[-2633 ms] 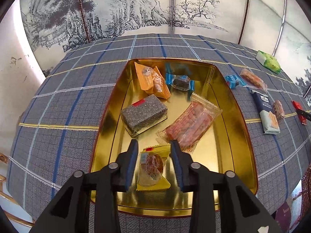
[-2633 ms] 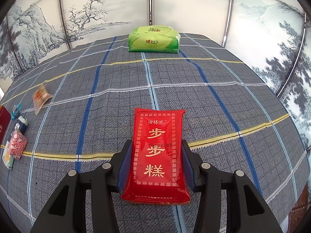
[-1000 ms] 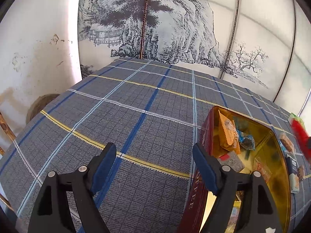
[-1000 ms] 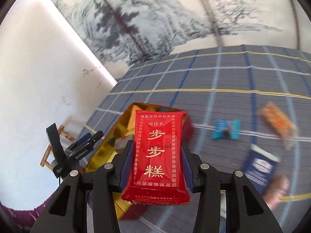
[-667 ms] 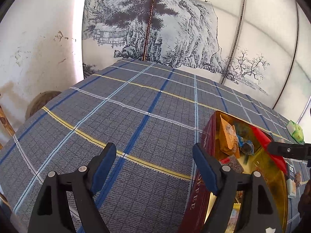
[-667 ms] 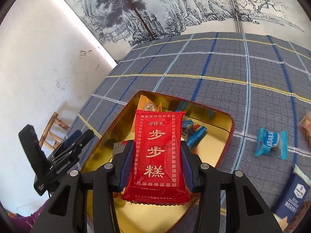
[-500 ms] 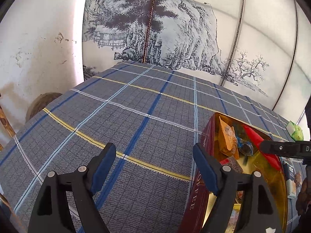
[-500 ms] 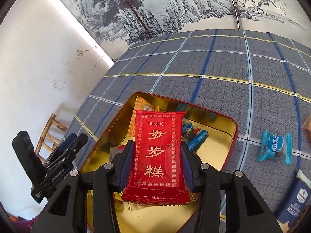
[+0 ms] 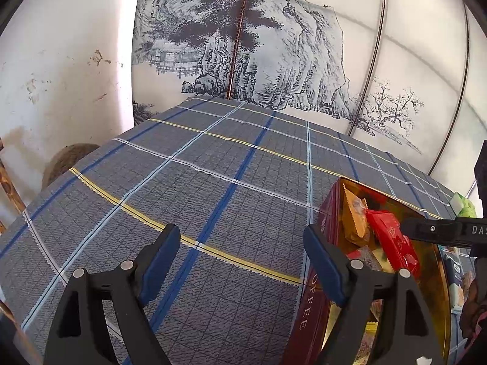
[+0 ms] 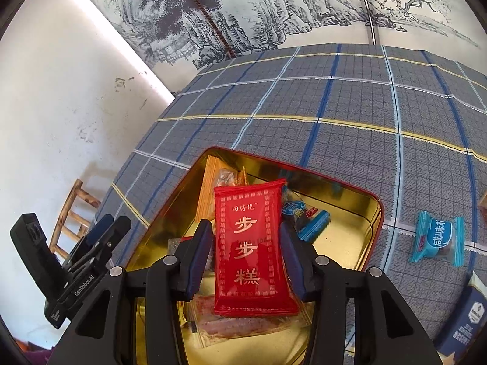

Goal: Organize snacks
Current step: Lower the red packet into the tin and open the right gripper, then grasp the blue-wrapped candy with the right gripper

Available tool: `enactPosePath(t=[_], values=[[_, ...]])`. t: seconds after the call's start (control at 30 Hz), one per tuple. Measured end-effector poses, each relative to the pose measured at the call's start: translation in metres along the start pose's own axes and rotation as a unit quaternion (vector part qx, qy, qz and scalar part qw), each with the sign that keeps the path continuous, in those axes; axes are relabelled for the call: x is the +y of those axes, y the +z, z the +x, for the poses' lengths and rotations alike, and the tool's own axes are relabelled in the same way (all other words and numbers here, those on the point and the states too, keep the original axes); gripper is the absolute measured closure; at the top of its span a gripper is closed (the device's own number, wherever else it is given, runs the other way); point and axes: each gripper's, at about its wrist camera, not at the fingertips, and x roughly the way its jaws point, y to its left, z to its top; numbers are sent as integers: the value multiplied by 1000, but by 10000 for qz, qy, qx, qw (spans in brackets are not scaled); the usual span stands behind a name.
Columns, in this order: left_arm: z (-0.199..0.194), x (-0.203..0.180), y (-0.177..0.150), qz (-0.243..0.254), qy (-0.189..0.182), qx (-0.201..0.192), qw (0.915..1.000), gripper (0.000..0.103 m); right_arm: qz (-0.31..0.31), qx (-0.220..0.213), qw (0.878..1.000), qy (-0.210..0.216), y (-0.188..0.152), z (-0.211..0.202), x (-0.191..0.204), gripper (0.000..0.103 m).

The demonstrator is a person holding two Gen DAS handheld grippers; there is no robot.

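The plaid table [image 9: 213, 182] was far from tidy, so I judged the job roughly half done. The gold tin [image 10: 350, 234], toward 6 o'clock in the right view, already held several snacks.

My left gripper [image 9: 239, 234] hung over bare cloth at 9 o'clock of the tin, its jaws opening with nothing between them. My right gripper [image 10: 246, 226] sat above the tin with the red packet [image 10: 252, 249] between its pads. I couldn't tell whether they pinched it or had let it loose.

Left to collect: a navy box [image 10: 465, 319] at 4 o'clock and a blue sweet [image 10: 438, 240] at 3 o'clock.

Only the left view showed the packet's low end down inside the tin, and a green pack [image 9: 464, 206] at the far edge. Only the right view showed the tin's floor and the sweet.
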Motion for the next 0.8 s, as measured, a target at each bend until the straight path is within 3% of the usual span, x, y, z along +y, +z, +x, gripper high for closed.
enactPosePath(t=[0.2,0.37,0.47,0.6,0.67,0.8], values=[[0,0,1,-21,18,8,10000,21,-18,-348,9994,49,-4,-26,-7,55],[0,4,0,-112,4,10,9999,19,-85,-620,9968,-489,-19,-69,-52,54],[0,6,-1,-160,-21,11,9999,18,-143,-492,9942,-943,-24,-91,-88,51],[1,5,-1,-162,8,31,9999,16,-264,-311,9930,-1111,-22,-101,-109,48],[1,4,-2,-152,48,39,9999,16,-361,-210,9938,-1030,-17,-94,-105,45],[2,1,-2,-130,102,46,9999,16,-602,68,9901,-1265,-14,-64,-100,45]])
